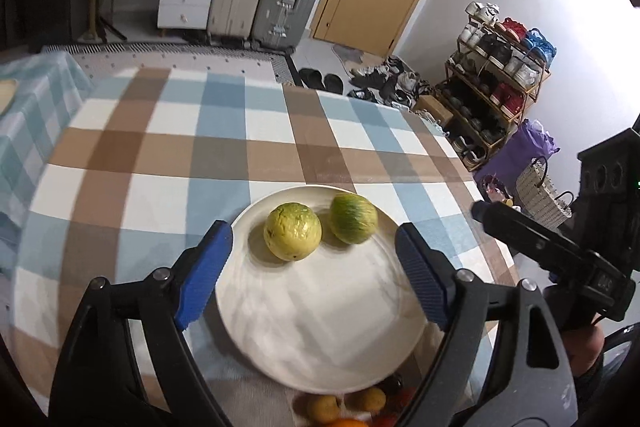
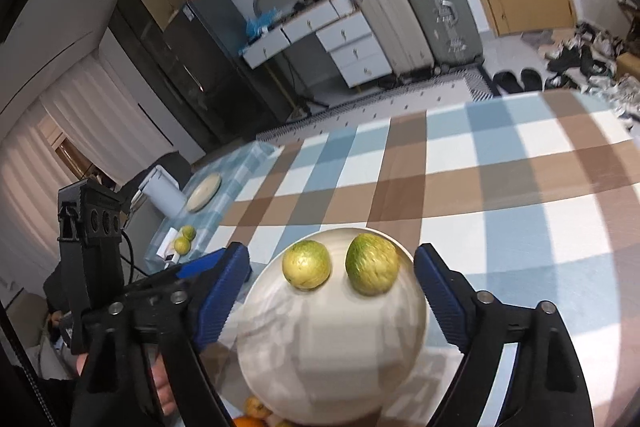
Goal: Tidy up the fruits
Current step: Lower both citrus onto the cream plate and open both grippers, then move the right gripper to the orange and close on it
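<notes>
A white plate lies on the checkered tablecloth and holds two yellow-green round fruits: a yellower one and a greener one. In the right wrist view the plate shows the same two fruits, the yellower and the greener. My left gripper is open and empty above the plate. My right gripper is open and empty above the plate too. Several small orange and yellow fruits lie at the plate's near edge, partly hidden.
The right gripper's black body shows at the right of the left view; the left gripper's body shows at the left of the right view. A side table bears a round board, a white box and two green fruits.
</notes>
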Tool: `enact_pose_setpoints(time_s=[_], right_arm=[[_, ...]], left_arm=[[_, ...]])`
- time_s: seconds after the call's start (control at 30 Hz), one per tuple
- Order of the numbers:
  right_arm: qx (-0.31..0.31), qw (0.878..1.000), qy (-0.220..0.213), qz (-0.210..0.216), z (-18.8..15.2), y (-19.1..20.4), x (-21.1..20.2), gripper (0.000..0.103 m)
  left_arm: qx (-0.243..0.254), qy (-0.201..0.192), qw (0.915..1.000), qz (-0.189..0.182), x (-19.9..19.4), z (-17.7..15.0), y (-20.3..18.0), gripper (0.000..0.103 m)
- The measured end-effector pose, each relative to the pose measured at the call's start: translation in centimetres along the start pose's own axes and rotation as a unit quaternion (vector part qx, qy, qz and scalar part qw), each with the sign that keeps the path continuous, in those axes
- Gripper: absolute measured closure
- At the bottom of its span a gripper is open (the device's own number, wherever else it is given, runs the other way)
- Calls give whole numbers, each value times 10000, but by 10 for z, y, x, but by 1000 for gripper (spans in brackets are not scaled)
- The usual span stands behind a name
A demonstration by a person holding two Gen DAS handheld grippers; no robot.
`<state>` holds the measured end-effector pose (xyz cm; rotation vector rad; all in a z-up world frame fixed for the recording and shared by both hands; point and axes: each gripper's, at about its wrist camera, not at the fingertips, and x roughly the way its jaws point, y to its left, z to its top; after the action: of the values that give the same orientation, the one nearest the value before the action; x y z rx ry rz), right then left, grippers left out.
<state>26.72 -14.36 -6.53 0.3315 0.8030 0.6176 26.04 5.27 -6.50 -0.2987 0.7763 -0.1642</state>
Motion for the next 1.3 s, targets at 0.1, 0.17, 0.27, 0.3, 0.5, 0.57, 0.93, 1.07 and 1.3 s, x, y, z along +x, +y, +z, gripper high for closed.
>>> enact_pose_setpoints(time_s=[0.1, 0.17, 0.27, 0.3, 0.5, 0.57, 0.93, 1.07, 1.3], right_arm=[[-32, 9998, -188, -60, -10, 7, -25, 9], [-89, 9994, -337, -40, -17, 13, -42, 8], [-193, 9977, -645, -17, -29, 24, -70, 1], [-267, 9966, -780, -6, -35, 29, -81, 1], [-559, 9918, -1147, -94, -61, 52, -122, 0], [-638, 9899, -1260, -131, -70, 58, -133, 0], [-924, 9837, -1517, -285, -122, 83, -166, 0], [-975, 9844, -1420, -372, -138, 85, -166, 0], [-1074, 9903, -757, -455, -173, 85, -150, 0]], left_arm=[[165, -156, 9995, 222, -25, -8, -12, 18], [245, -286, 9985, 396, -41, -15, -19, 14], [343, -474, 9974, 432, -67, -25, -28, 4], [370, -556, 9968, 443, -76, -29, -31, 1], [548, -827, 9939, 483, -120, -53, -50, 1], [635, -877, 9927, 524, -132, -62, -56, 1], [844, -1055, 9889, 619, -183, -120, -75, 1], [863, -1066, 9887, 609, -192, -144, -75, 1], [853, -854, 9923, 265, -188, -176, -65, 1]])
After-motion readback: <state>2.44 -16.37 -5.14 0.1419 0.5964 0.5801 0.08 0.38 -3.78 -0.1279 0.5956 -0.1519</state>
